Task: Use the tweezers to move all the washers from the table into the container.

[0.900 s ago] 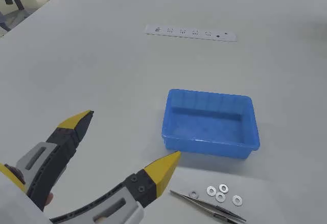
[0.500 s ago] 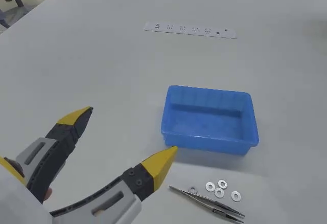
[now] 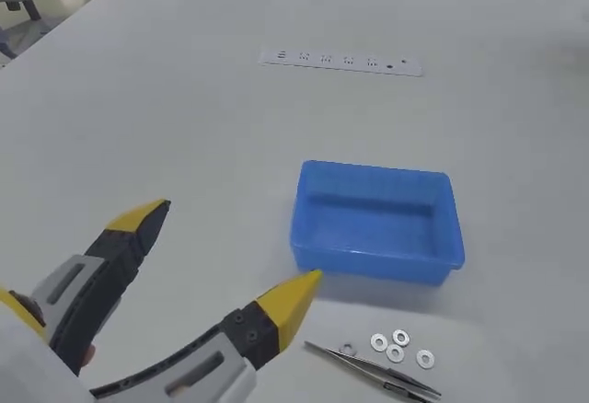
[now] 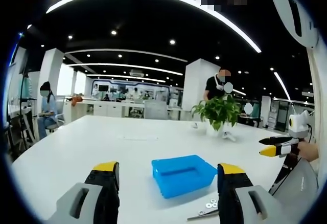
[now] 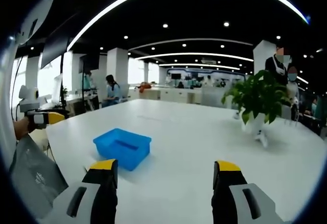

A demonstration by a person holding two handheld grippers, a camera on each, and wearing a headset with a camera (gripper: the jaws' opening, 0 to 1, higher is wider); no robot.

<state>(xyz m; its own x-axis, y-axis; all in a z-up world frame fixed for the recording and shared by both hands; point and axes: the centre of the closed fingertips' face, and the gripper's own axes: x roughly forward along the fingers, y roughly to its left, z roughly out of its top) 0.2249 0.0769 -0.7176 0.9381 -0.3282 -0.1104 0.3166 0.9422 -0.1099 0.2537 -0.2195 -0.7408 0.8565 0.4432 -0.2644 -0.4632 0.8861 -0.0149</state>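
left claw [image 3: 236, 242] wide open, empty, tweezers [image 3: 373, 369] & washers [image 3: 396, 352] just rt of its tip

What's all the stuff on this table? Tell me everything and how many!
container: one, blue, middle of the table, looks empty
washers: five, silver, on the table in front of the container
tweezers: one pair, silver, lying beside the washers
power strip: one, white, far side of the table
potted plant: one, green, on the table
table: one, white
people: several, in the room beyond the table
left gripper: one, grey with yellow tips, open, near the tweezers
right gripper: one, same colours, open, above the table
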